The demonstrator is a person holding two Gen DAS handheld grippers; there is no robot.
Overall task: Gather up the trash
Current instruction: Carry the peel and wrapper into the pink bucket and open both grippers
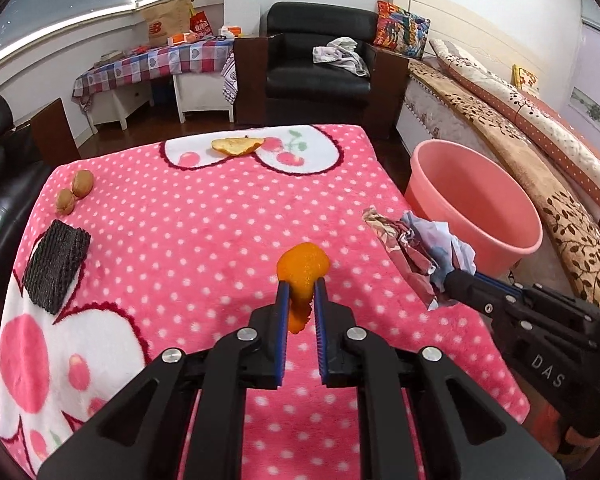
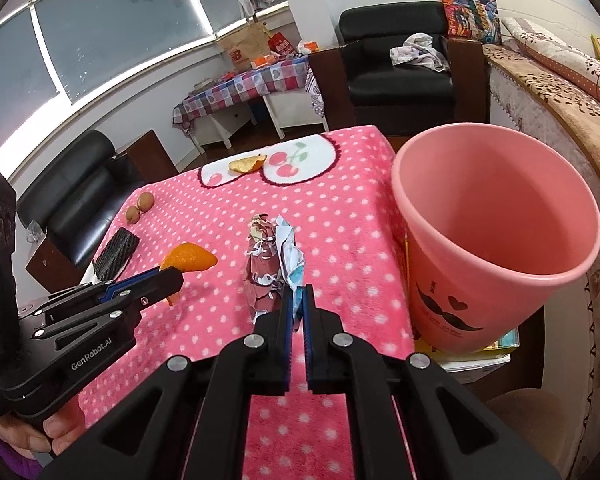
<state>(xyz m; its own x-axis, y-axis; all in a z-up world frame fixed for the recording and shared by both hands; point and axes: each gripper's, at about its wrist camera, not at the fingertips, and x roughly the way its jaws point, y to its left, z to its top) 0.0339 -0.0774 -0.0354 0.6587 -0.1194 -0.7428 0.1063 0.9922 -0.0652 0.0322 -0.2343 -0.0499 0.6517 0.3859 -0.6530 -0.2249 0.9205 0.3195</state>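
My left gripper (image 1: 301,285) is shut on a piece of orange peel (image 1: 303,270) and holds it above the pink dotted blanket (image 1: 204,236). It also shows in the right wrist view (image 2: 172,274) with the peel (image 2: 190,260). My right gripper (image 2: 297,294) is shut on a crumpled wrapper (image 2: 274,264) and holds it off the table. The wrapper shows in the left wrist view (image 1: 416,254) beside the right gripper (image 1: 450,280). A pink bin (image 2: 496,236) stands just right of the table, its mouth open and nothing visible inside.
Another orange peel (image 1: 238,146) lies at the table's far edge. Two walnuts (image 1: 76,192) and a black sponge (image 1: 56,266) sit at the left. A black armchair (image 1: 320,68) and a bed (image 1: 520,136) stand beyond.
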